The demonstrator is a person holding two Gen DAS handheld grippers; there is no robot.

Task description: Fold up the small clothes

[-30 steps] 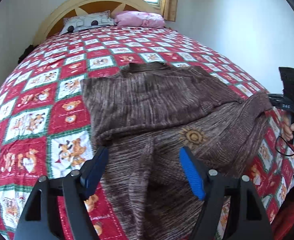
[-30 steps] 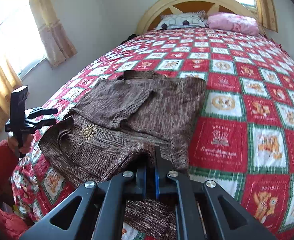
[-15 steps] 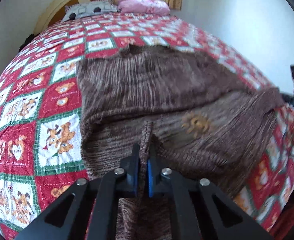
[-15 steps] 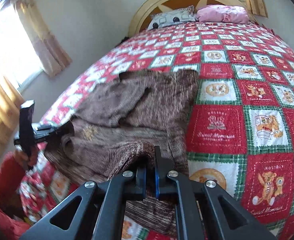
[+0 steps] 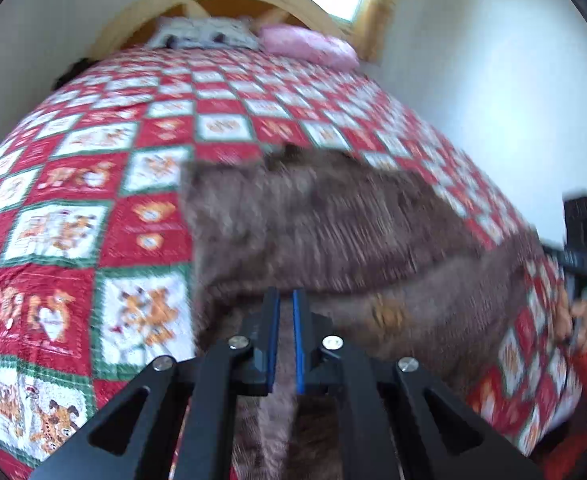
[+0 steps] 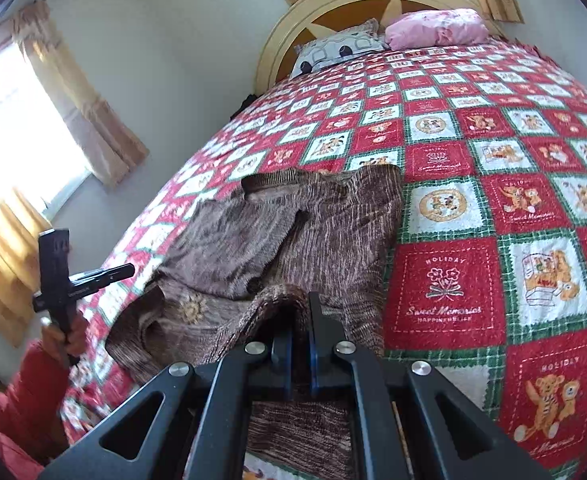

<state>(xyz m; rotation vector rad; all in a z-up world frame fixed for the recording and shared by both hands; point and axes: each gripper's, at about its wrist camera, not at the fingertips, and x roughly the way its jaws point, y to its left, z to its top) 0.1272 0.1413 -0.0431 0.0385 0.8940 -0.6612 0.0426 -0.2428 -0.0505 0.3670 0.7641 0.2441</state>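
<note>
A brown knitted sweater (image 5: 333, 216) lies on the red patchwork bedspread (image 5: 93, 184), partly folded, a sleeve laid across its body. Low in the left wrist view, my left gripper (image 5: 286, 298) is shut on a fold of its near edge, and the fabric runs between the blue pads. In the right wrist view the sweater (image 6: 333, 224) shows a small sun patch, and my right gripper (image 6: 299, 314) is shut on a raised fold of its hem. The left wrist view is blurred by motion.
The bedspread (image 6: 493, 160) covers the whole bed. Two pillows (image 6: 433, 32) lie by the cream headboard (image 6: 333, 4). A red sleeve (image 6: 17, 392) and hand hold the other gripper at the left edge. Curtained windows (image 6: 21, 140) stand beside the bed.
The left gripper, open over the sweater a second ago, has shut on a fold of it and tipped upward. The right gripper stayed shut on the hem and rolled slightly.
</note>
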